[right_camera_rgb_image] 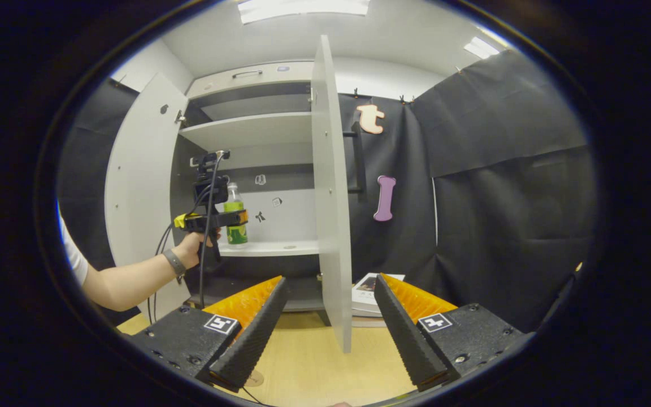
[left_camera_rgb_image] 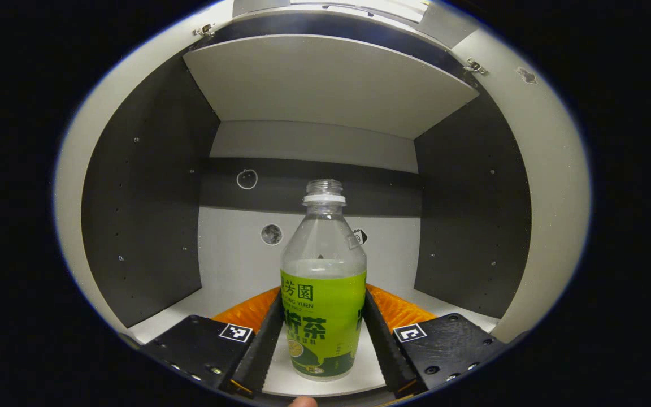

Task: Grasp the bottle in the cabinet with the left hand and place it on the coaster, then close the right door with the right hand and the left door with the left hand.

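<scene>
Jaws of the left gripper (left_camera_rgb_image: 323,339) stand on either side of the green-labelled bottle (left_camera_rgb_image: 323,294), close against its label, though whether both press on it cannot be told from the left gripper view. That bottle is uncapped, clear above its label, and stands upright on the pale lower shelf (left_camera_rgb_image: 325,384) inside the cabinet (left_camera_rgb_image: 139,226), whose side walls are dark grey and whose back panel is pale with a dark band and a few small stickers. An upper shelf (left_camera_rgb_image: 325,79) runs across overhead. In the right gripper view the left gripper (right_camera_rgb_image: 229,217) is seen farther off, held by a hand (right_camera_rgb_image: 192,249) with a wristband, reaching into the cabinet at the bottle (right_camera_rgb_image: 236,220). Both cabinet doors are swung open: the left door (right_camera_rgb_image: 139,186) beside the arm, the right door (right_camera_rgb_image: 331,192) edge-on towards the camera. Jaws of the right gripper (right_camera_rgb_image: 328,333) are spread wide and hold nothing, hovering over the light wooden desk (right_camera_rgb_image: 314,362) in front of the cabinet. Printed booklets (right_camera_rgb_image: 368,294) lie stacked on the desk beyond the right door. Black cloth (right_camera_rgb_image: 500,186) lines the booth behind and to the right, under a white ceiling with light panels.
</scene>
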A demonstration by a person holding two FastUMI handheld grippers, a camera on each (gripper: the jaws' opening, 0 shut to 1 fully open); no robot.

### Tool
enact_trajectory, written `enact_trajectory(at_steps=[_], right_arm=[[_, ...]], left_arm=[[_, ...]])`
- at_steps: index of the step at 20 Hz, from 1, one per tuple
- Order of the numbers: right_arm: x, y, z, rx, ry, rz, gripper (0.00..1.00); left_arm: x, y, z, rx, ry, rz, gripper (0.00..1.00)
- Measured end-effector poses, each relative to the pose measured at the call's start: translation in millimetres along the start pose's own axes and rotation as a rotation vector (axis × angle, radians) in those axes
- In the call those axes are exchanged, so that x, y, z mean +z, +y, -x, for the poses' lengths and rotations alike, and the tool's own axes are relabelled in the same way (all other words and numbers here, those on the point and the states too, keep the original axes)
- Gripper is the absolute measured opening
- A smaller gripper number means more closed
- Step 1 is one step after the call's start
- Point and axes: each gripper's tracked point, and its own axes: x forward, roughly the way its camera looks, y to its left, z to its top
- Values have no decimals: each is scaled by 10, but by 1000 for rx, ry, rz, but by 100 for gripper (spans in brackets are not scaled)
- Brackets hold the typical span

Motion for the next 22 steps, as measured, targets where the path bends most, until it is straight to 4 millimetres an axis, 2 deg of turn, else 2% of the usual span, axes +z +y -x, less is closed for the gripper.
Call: enact_trajectory(at_steps=[3, 7, 9, 11, 16, 18, 22], right_arm=[[-7, 0, 0, 4, -2, 1, 100], [-26, 35, -29, 26, 1, 11, 100], [-32, 64, -36, 43, 1, 13, 100], [-23, 130, -47, 64, -1, 9, 100], [107, 330, -84, 130, -8, -11, 100], [191, 353, -110, 143, -28, 7, 99], [330, 371, -170, 152, -57, 7, 100]], left_arm=[[38, -20, 69, -32, 3, 34, 72], [121, 35, 329, -20, -15, 43, 68], [226, 31, 513, -32, -40, 42, 65], [318, 6, 705, -60, -55, 22, 69], [384, -155, 1313, -131, -60, -23, 69], [252, -250, 1616, -135, -46, -5, 69], [-322, -478, 2192, -140, -3, 34, 69]])
